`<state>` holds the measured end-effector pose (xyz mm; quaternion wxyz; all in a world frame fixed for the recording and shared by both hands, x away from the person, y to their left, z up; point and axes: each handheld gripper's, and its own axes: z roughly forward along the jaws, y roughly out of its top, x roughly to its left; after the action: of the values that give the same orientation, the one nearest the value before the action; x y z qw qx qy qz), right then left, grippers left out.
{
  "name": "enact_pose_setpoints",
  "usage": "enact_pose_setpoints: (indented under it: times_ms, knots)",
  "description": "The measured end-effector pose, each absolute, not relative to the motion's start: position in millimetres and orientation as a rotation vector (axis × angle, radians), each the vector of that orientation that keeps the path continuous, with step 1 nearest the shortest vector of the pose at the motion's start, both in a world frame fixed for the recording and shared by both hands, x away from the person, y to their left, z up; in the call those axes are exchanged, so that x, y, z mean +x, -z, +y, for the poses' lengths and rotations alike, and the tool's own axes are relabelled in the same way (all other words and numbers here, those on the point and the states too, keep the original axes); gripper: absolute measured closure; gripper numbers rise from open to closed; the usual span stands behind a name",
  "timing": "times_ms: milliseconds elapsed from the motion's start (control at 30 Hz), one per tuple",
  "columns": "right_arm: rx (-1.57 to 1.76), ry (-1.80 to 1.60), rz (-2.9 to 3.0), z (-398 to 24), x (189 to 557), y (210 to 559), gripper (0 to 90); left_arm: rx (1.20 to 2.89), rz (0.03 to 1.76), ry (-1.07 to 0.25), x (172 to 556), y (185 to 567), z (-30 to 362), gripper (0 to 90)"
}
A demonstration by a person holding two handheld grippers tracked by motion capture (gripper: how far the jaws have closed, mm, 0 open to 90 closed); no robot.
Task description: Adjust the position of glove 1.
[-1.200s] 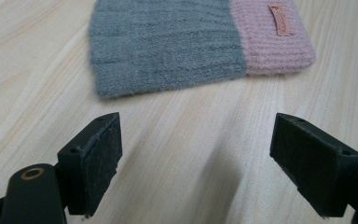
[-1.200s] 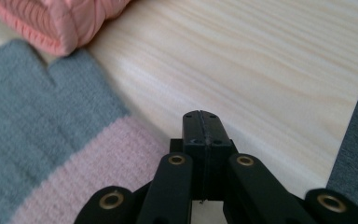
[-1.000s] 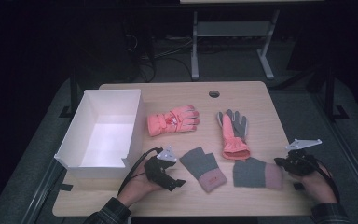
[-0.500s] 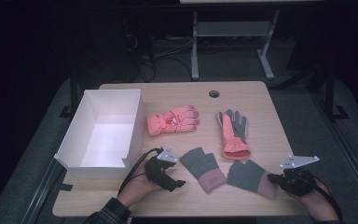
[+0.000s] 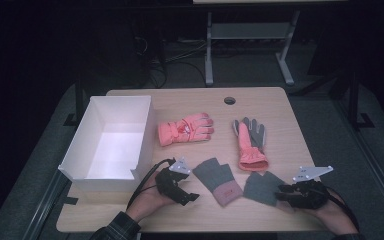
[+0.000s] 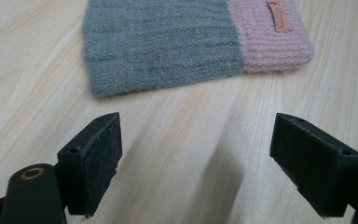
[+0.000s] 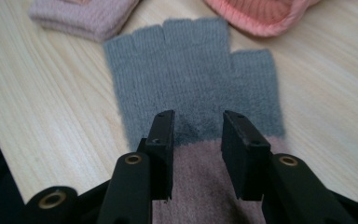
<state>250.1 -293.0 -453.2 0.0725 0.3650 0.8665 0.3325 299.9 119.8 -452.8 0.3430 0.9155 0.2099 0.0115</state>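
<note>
1. My right claw (image 7: 197, 156) sits low over the grey knitted fingerless glove with a dusty-pink cuff (image 7: 193, 93), at the near right of the pale wooden counter (image 5: 280, 107); its jaws have just been opening and now stand partly apart, with a small ridge of knit between them; the pads flank the ridge without pinching it, so I count the claw released.
2. My left claw (image 6: 196, 154) is wide open over bare wood, just short of the matching grey and pink knitted glove (image 6: 186, 39), holding nothing.
3. The risk on the right: if I close now, I may catch only that thin ridge of yarn; the glove would then dangle, stretch or slip free on the lift.
4. The cuff lies under my jaws, close to the counter's near edge; a drag toward me could pull the glove off the edge.
5. The coral padded ski glove (image 5: 185, 128) and its partner lying grey palm up (image 5: 250, 140) lie just beyond; a sweeping carry could snag them.
6. The open white rectangular box (image 5: 111, 137) stands far left, well apart; a weak grip may fail over that long reach.
</note>
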Motion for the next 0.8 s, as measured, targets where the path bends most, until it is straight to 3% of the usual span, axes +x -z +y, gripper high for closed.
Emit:
enact_pose_setpoints:
  times_ms: [100, 233, 800]
  knots:
    - [1.072, -0.986, 2.604, -292, 251, 457, 70.1, 2.380, 0.546, -0.026, 300, 453, 119, 16.4]
    - [1.064, -0.934, 2.608, -284, 253, 458, 85.2, 2.385, 0.547, -0.028, 299, 454, 119, 16.4]
    - [1.082, -1.194, 2.495, -290, 238, 426, 87.9, 2.384, 0.550, -0.038, 301, 453, 121, 16.4]
